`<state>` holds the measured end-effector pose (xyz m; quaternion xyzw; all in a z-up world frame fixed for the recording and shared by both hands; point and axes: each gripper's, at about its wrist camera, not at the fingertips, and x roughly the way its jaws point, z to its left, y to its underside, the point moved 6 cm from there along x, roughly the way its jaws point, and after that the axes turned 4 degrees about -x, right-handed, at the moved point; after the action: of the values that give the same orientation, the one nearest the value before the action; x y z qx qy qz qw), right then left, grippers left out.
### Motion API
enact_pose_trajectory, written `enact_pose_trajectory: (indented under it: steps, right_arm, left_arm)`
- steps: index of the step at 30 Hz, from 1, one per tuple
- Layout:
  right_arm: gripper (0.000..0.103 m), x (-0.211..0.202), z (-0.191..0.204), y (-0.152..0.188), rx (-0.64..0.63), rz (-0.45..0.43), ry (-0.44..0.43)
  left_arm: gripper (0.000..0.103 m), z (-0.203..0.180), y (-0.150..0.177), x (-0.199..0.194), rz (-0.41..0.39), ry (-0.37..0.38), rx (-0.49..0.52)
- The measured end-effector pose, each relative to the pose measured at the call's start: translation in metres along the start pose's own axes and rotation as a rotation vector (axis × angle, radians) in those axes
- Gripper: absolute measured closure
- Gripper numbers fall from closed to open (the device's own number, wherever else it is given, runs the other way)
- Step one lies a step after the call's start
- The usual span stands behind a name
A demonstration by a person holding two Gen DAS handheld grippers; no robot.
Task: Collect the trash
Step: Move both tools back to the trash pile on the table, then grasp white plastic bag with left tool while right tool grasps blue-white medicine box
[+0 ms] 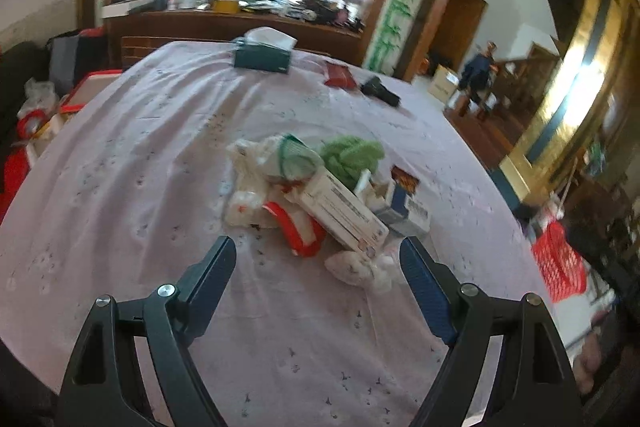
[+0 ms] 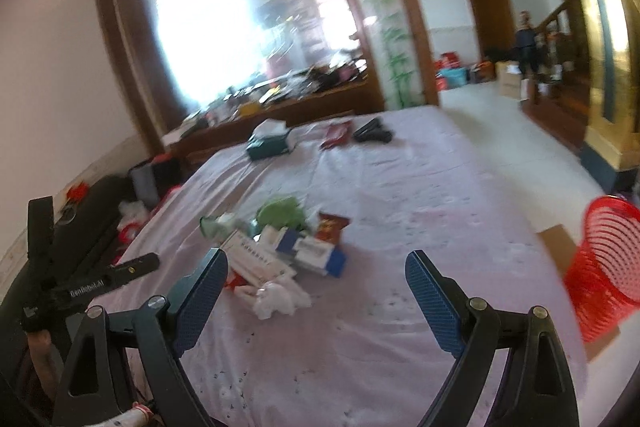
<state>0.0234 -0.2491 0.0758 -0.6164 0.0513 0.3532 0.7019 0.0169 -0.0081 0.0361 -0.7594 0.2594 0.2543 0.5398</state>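
A heap of trash (image 1: 320, 195) lies mid-table on a pale pink cloth (image 1: 140, 147): crumpled white tissue (image 1: 356, 267), a long white carton (image 1: 344, 215), small blue-and-white boxes (image 1: 400, 207), a green wad (image 1: 352, 155) and red-edged wrappers. My left gripper (image 1: 318, 255) is open just short of the heap, nothing between its fingers. In the right wrist view the same heap (image 2: 280, 251) sits ahead and left of my open right gripper (image 2: 316, 267), whose left finger (image 2: 204, 291) is near the carton (image 2: 256, 263). The left tool (image 2: 80, 291) shows at the left edge.
A red mesh basket (image 2: 608, 267) stands on cardboard off the table's right side, also visible as a red basket (image 1: 560, 263). At the table's far end lie a green tissue box (image 1: 262, 57), a red packet (image 1: 340, 77) and a black object (image 1: 380, 91). A person (image 2: 526, 41) stands far back.
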Motion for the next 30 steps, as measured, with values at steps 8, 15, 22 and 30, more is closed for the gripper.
enact_pose_trajectory:
  steps: [8, 15, 22, 30]
  right_arm:
    - [0.019, 0.068, -0.003, -0.003, -0.069, 0.133, -0.109]
    - [0.02, 0.1, -0.015, -0.004, -0.056, 0.201, -0.125]
    - [0.02, 0.138, -0.01, -0.001, -0.095, 0.278, -0.183]
    - [0.02, 0.192, 0.007, 0.002, -0.189, 0.37, -0.218]
  left_arm:
    - [0.021, -0.042, 0.026, 0.053, 0.126, 0.053, 0.188]
    - [0.023, -0.066, 0.043, 0.092, 0.212, 0.091, 0.29]
    - [0.049, -0.066, 0.048, 0.114, 0.213, 0.073, 0.329]
    - [0.052, -0.048, 0.048, 0.097, 0.262, 0.164, 0.284]
